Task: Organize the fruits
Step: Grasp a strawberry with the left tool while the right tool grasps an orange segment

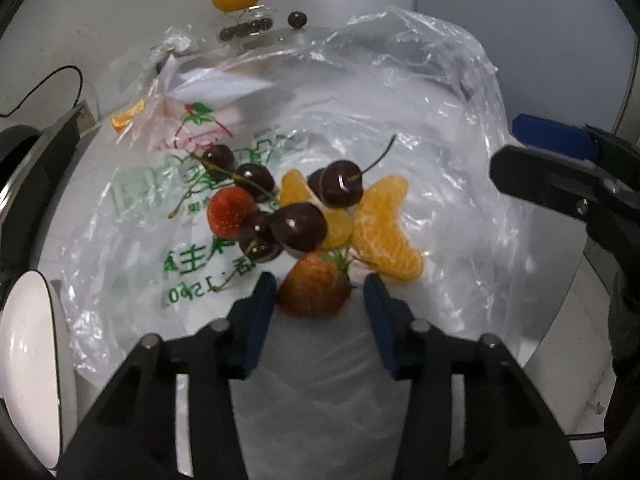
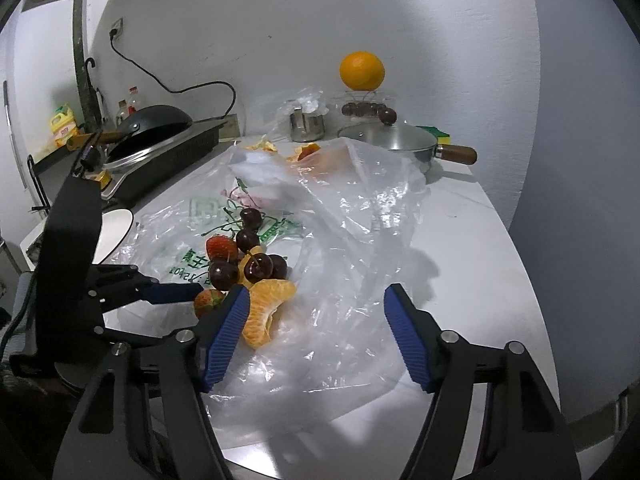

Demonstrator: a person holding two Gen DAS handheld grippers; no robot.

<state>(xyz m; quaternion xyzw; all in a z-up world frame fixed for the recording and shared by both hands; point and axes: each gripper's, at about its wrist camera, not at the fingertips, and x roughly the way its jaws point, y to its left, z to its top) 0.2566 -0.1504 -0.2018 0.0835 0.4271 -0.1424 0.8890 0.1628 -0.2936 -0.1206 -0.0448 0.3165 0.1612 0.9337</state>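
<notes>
Loose fruit lies on a clear plastic bag (image 1: 420, 120): several dark cherries (image 1: 298, 226), orange segments (image 1: 386, 236) and two strawberries. The nearer strawberry (image 1: 312, 288) sits between the blue pads of my left gripper (image 1: 318, 292). The left pad is at its side and a small gap shows at the right pad. In the right wrist view that strawberry (image 2: 206, 302) lies beside the left gripper's finger (image 2: 172, 292). My right gripper (image 2: 316, 308) stands open over the bag (image 2: 360, 208), holding nothing, its left pad just in front of the orange segments (image 2: 264, 312).
A whole orange (image 2: 362, 71) rests on a glass stand (image 2: 366, 108) holding cherries at the back wall. A lidded pan (image 2: 388, 140) and a steel cup (image 2: 307, 124) stand nearby. A white bowl (image 1: 28, 360) is at the left, a wok (image 2: 156, 124) on a cooker behind.
</notes>
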